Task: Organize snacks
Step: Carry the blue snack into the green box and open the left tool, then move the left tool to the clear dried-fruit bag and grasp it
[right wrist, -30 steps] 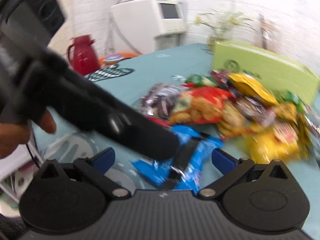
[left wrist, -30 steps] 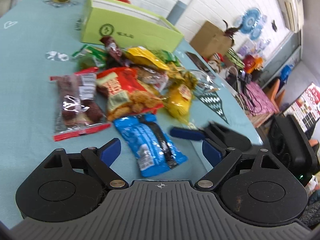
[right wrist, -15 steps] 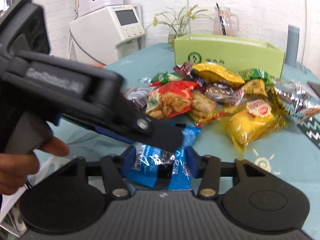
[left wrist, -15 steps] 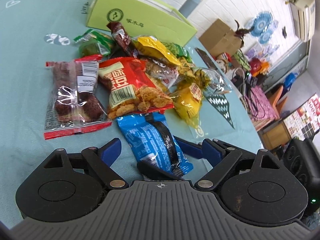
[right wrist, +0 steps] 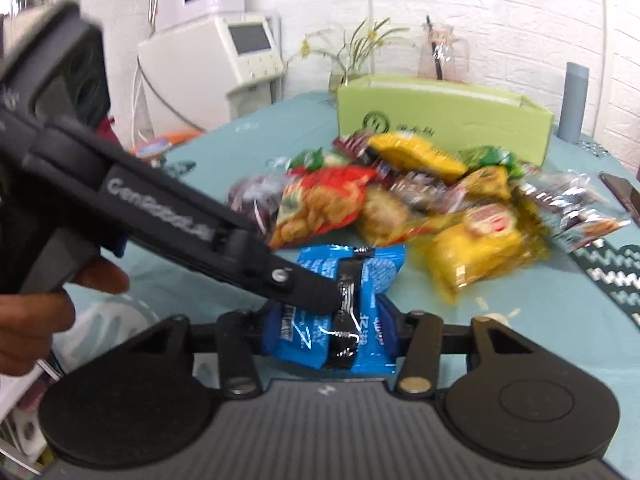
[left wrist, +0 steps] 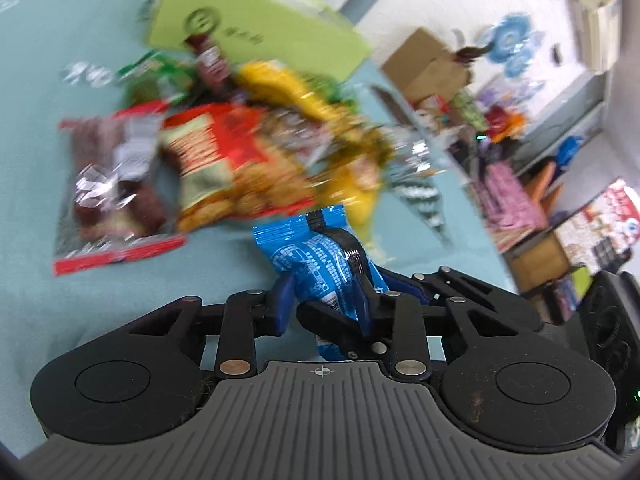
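A blue snack packet lies at the near edge of the snack pile on the teal tablecloth. My left gripper is shut on its near end; in the right wrist view the left gripper reaches in from the left, held by a person's hand. My right gripper has its jaws closing, and its blue pads press both sides of the same packet. Behind lie a red packet, a yellow packet and a green box.
A dark packet with red trim lies left of the pile. A white machine, a flower vase and a grey cylinder stand behind the box. Past the table's right edge sits a cardboard box amid clutter.
Both grippers went from wide open to closed on the blue packet. The left gripper slid forward over the packet, whose far end now stands up from the cloth.
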### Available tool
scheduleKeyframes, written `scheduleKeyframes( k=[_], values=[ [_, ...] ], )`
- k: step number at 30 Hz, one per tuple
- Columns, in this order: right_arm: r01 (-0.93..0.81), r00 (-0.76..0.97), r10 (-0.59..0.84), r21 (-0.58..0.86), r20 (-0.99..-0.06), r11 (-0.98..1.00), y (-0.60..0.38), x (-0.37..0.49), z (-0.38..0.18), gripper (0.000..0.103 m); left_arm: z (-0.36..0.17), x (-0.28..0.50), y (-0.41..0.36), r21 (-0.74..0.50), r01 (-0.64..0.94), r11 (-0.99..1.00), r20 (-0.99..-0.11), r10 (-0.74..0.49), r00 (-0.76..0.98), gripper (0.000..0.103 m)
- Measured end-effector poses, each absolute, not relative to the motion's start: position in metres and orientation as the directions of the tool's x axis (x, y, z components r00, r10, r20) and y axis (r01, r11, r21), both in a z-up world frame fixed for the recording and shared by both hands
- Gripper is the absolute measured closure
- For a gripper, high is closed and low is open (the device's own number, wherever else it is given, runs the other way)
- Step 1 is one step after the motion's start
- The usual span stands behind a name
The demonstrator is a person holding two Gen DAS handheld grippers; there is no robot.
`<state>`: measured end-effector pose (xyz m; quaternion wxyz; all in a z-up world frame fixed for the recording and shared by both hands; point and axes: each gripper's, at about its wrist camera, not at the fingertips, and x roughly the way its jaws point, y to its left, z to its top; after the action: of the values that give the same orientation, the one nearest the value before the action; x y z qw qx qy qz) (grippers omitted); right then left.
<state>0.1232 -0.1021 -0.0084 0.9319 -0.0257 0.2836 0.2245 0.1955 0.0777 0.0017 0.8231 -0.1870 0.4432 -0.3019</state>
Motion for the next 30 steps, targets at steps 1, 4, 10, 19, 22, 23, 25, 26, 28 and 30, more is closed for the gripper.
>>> scheduleKeyframes(
  k=[1, 4, 10, 19, 22, 23, 25, 26, 28, 30],
  values=[
    [-0.430, 0.744, 0.402, 0.078, -0.533, 0.899, -0.106, 0.123, -0.003, 0.051, 0.008, 0.196, 0.073, -0.572, 0.347, 0.743, -0.608, -0.668, 0.428, 0.094],
    [-0.415, 0.771, 0.387, 0.063, -0.506, 0.908, -0.118, 0.126, 0.012, 0.051, 0.027, 0.204, 0.056, -0.547, 0.386, 0.742, -0.597, -0.670, 0.441, 0.093],
    [-0.431, 0.827, 0.380, -0.032, -0.415, 0.902, -0.123, 0.197, 0.049, 0.051, 0.081, 0.268, 0.035, -0.438, 0.424, 0.792, -0.576, -0.610, 0.543, 0.087],
    [-0.493, 0.785, 0.452, 0.013, -0.424, 0.870, -0.089, 0.390, 0.076, 0.051, 0.102, 0.427, 0.057, -0.335, 0.282, 0.899, -0.606, -0.434, 0.666, 0.084],
    [-0.512, 0.748, 0.468, 0.038, -0.470, 0.858, -0.079, 0.441, 0.064, 0.050, 0.084, 0.464, 0.071, -0.338, 0.237, 0.911, -0.619, -0.405, 0.673, 0.084],
    [-0.514, 0.738, 0.470, 0.048, -0.484, 0.857, -0.075, 0.453, 0.058, 0.050, 0.077, 0.474, 0.075, -0.341, 0.227, 0.912, -0.623, -0.400, 0.672, 0.080],
    [-0.515, 0.719, 0.475, 0.071, -0.507, 0.854, -0.069, 0.470, 0.047, 0.046, 0.067, 0.487, 0.081, -0.342, 0.213, 0.915, -0.623, -0.391, 0.678, 0.064],
    [-0.512, 0.718, 0.474, 0.073, -0.510, 0.856, -0.069, 0.473, 0.045, 0.046, 0.065, 0.487, 0.085, -0.336, 0.204, 0.919, -0.617, -0.379, 0.690, 0.055],
    [-0.512, 0.731, 0.470, 0.058, -0.494, 0.857, -0.074, 0.468, 0.049, 0.045, 0.066, 0.479, 0.091, -0.323, 0.208, 0.923, -0.594, -0.369, 0.715, 0.050],
    [-0.511, 0.754, 0.470, 0.040, -0.459, 0.859, -0.082, 0.452, 0.059, 0.038, 0.072, 0.466, 0.097, -0.309, 0.214, 0.926, -0.572, -0.361, 0.737, 0.046]
  ],
)
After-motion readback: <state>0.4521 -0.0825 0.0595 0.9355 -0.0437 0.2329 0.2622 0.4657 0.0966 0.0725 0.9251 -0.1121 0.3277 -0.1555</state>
